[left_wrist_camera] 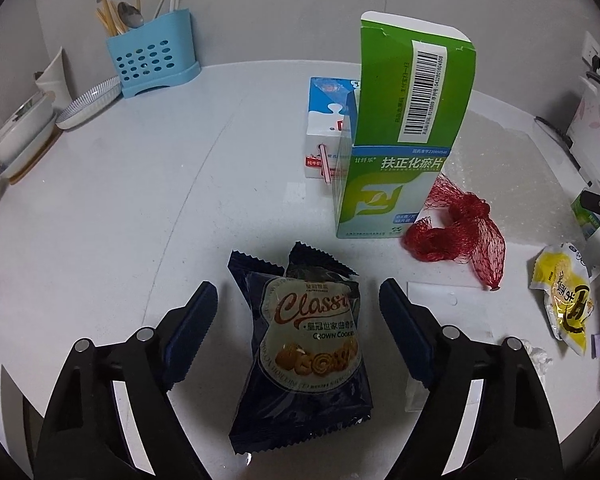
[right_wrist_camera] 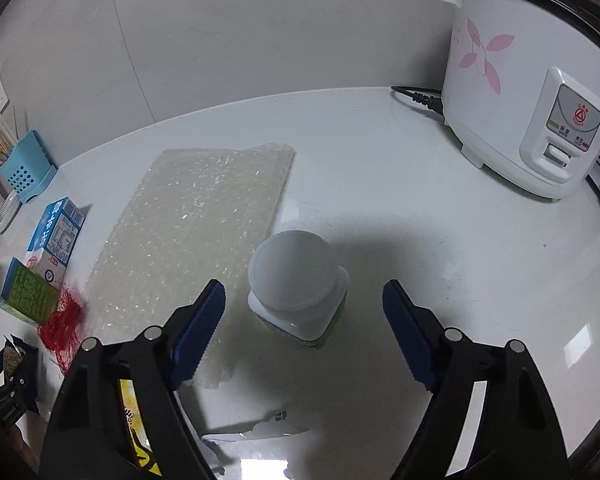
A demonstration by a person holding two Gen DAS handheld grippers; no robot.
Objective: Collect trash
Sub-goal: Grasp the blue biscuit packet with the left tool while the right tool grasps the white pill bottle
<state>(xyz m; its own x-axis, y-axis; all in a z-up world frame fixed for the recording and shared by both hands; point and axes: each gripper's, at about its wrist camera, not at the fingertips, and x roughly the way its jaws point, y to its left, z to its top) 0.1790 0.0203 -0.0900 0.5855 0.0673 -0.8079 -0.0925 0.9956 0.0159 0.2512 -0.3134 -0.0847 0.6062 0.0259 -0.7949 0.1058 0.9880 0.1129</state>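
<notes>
Both tools stood wide, holding nothing: my left tool (left_wrist_camera: 296,312) straddled the cookie wrapper (left_wrist_camera: 300,352) lying on the table (left_wrist_camera: 140,200), my right tool (right_wrist_camera: 304,316) the tipped cup (right_wrist_camera: 296,284). Slippery foil could slide out; the cup could roll away.

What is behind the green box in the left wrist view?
A milk carton stands behind the green box, its right part covered. Bubble wrap lies behind to the right. Anything directly behind the box is hidden.
</notes>
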